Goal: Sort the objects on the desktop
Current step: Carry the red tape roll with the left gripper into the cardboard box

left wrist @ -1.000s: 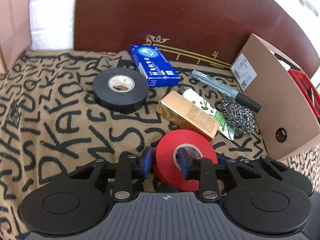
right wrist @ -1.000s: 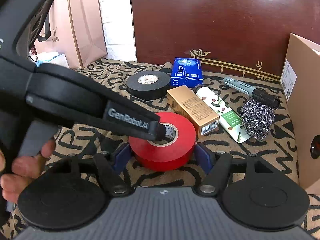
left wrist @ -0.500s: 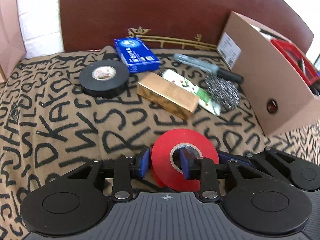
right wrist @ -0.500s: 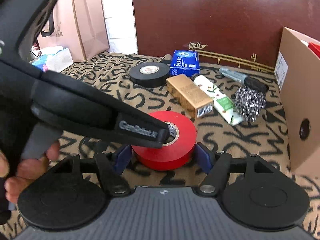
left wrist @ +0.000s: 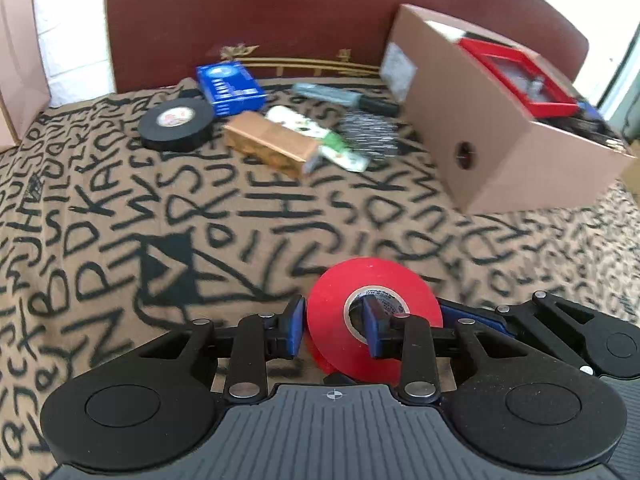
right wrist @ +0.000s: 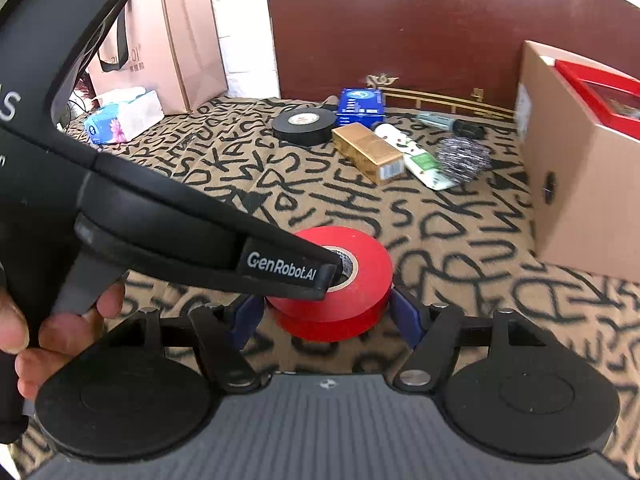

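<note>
The red tape roll [left wrist: 374, 316] sits low in both wrist views, above the letter-printed cloth [left wrist: 120, 240]; whether it touches the cloth cannot be told. The left gripper [left wrist: 332, 330] is closing on the roll's wall, one finger [left wrist: 374, 326] inside the core, the other outside, hiding part of the roll. The right gripper [right wrist: 326, 314] brackets the roll's outer sides; contact of its blue pads [right wrist: 404, 314] is hard to make out. The cardboard box [left wrist: 500, 152], cut off at right, holds a red tray [left wrist: 516, 76]; its other contents are blurred. A hand [right wrist: 40, 332] grips the left handle.
</note>
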The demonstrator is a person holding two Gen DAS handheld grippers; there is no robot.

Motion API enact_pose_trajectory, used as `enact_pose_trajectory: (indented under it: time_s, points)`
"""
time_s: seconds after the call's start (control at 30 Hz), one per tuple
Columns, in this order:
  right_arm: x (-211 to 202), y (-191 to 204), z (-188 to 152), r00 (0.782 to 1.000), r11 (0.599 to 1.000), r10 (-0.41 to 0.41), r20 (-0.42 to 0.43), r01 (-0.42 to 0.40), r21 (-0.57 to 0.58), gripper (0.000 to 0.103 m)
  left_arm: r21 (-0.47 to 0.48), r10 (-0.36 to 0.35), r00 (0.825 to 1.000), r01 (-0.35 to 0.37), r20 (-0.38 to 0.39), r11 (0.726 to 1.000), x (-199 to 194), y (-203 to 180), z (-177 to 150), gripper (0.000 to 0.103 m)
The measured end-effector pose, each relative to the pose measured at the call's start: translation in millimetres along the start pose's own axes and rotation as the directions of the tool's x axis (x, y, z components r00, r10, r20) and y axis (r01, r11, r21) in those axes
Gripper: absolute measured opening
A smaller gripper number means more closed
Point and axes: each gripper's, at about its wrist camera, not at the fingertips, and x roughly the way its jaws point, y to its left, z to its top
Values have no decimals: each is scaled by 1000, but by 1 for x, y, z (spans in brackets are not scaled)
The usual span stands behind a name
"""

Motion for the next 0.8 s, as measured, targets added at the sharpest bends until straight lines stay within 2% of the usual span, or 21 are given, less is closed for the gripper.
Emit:
enact_pose_trajectory:
  time_s: [0.17,0.33,0.53,0.7,0.8]
  points:
    - [-42,-5,-10,997,998,-64,47,63,16,74,59,-42,997,38,58,998,-24,-41,1,31]
    - [-85,-27,-8,982,991,-132,137,128,40,74,110,-102,986,88,130,990,-45,-85,21,31]
    - [-121,-69,5,956,981,-190,224,175,83,74,174,-161,969,129,186,976,-52,-134,58,31]
    - [-136,-104,25,933,972,-232,275,213,99,74,178,-212,954,176,213,968,-52,-163,93,31]
    - [-139,-126,39,919,968,-252,302,233,98,74,198,-224,945,178,240,964,-49,-177,114,31]
